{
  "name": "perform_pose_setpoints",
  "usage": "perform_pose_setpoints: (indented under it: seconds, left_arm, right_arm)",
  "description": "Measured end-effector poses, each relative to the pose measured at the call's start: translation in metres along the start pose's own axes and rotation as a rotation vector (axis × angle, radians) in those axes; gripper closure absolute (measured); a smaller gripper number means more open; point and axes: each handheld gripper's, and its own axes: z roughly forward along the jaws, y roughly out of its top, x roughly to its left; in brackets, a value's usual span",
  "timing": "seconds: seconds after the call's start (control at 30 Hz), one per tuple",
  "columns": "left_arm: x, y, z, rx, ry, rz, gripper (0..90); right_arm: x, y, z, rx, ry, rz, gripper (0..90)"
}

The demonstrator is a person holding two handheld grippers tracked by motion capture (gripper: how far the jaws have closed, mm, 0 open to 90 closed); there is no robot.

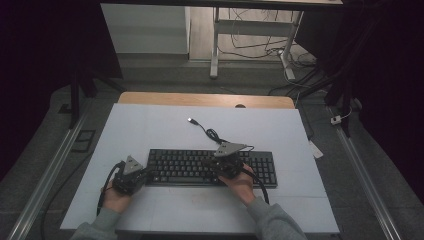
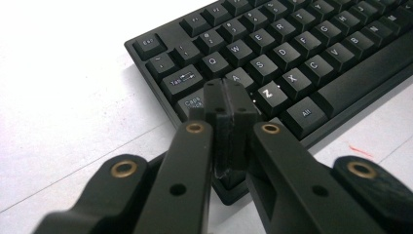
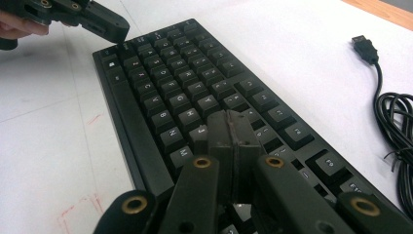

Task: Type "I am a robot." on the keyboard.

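Both grippers, left gripper [image 2: 231,105] and right gripper [image 3: 233,127], are fully closed and hold nothing, poised over the keyboard [image 1: 210,167]. Each press is best made straight down, one key only.

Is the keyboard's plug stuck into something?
No, the keyboard's USB plug lies loose on the white table, with its cable coiled beside the keyboard.

The left gripper [image 2: 226,100], jaws pressed together with nothing between, poised above the black keyboard's [image 2: 311,53] near-left corner, beside Caps Lock.
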Motion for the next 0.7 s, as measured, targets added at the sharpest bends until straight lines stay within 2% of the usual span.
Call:
perform_pose_setpoints:
  seconds: [0.7]
  left_arm:
    - [0.000,0.000,0.006,0.014,-0.009,0.006,88.6]
  right_arm:
    - [-0.004,0.006,0.021,0.046,0.012,0.020,89.9]
